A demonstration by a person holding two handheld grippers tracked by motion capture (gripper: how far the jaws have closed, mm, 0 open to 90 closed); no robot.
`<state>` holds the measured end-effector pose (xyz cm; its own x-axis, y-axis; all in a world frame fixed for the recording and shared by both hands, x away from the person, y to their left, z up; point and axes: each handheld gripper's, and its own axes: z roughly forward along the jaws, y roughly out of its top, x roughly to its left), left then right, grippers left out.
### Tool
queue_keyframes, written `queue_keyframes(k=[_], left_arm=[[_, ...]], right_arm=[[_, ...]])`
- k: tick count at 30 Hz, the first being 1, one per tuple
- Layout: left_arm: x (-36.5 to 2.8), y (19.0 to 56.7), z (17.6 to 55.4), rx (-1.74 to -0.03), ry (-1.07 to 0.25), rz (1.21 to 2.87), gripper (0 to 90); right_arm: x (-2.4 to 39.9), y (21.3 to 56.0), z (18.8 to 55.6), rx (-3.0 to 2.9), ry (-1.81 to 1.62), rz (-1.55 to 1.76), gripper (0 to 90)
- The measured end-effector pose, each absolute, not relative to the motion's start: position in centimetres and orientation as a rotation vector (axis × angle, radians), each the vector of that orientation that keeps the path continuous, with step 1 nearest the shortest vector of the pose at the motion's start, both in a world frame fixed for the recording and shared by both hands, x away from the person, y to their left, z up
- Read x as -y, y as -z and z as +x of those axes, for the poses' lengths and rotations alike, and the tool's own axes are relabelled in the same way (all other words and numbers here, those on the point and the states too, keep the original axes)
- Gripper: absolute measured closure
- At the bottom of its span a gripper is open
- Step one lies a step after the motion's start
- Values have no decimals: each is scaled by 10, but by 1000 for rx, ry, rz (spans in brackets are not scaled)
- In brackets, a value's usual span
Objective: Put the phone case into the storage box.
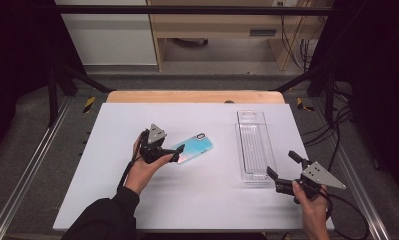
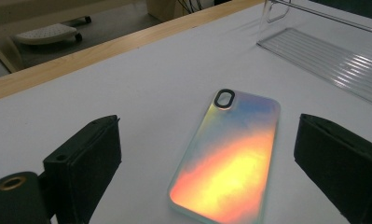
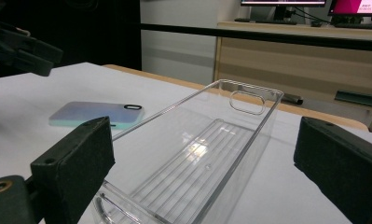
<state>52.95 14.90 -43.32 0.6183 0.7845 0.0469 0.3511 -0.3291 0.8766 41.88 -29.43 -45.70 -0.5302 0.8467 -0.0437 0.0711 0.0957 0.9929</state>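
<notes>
- high view: phone case [image 1: 193, 149] lies flat on the white table [image 1: 112, 165], left of centre, its near end just beside the left gripper [image 1: 178, 152]. jaws of that gripper stand spread and hold nothing. clear tray [image 1: 254, 145] lies lengthwise to the right, well apart from the case. right gripper [image 1: 282, 170] sits at the tray's near end, jaws spread, also empty.
- left gripper view: the case [image 2: 230, 154] lies between the two black jaws, back side up, camera cutout at the far end. surface is glossy and iridescent; judge it slippery on the broad face. it looks thin, light and fairly stiff, probably with some flex if it is an empty shell. recommended hold: across the two long edges near mid-length, since the flat face offers no purchase and the item lies flush on the table.
- right gripper view: the tray [image 3: 207, 158] runs away between the spread jaws, with thin transparent walls, a ribbed floor and a handle slot at the far end. judge it rigid, light and prone to sliding. the case [image 3: 97, 114] lies beyond, to the left.
</notes>
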Motion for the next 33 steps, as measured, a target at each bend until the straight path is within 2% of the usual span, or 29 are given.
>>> queue_keyframes(k=[14, 19, 25, 26, 28, 33], left_arm=[[-124, 437, 557, -939, -597, 1918, 113], [-115, 442, 564, -945, -615, 1922, 170], [-110, 449, 572, -954, -610, 1972, 312], [-110, 454, 575, -955, -612, 1991, 389], [-110, 456, 576, -959, -607, 1991, 410], [-111, 464, 584, -996, -556, 1986, 595]], right_arm=[[292, 457, 419, -1722, -1496, 904, 51], [291, 457, 418, -1721, -1500, 905, 51], [291, 456, 418, -1718, -1502, 906, 52], [291, 456, 418, -1717, -1502, 905, 52], [291, 457, 418, -1718, -1501, 906, 52], [291, 456, 418, -1718, -1501, 906, 53]])
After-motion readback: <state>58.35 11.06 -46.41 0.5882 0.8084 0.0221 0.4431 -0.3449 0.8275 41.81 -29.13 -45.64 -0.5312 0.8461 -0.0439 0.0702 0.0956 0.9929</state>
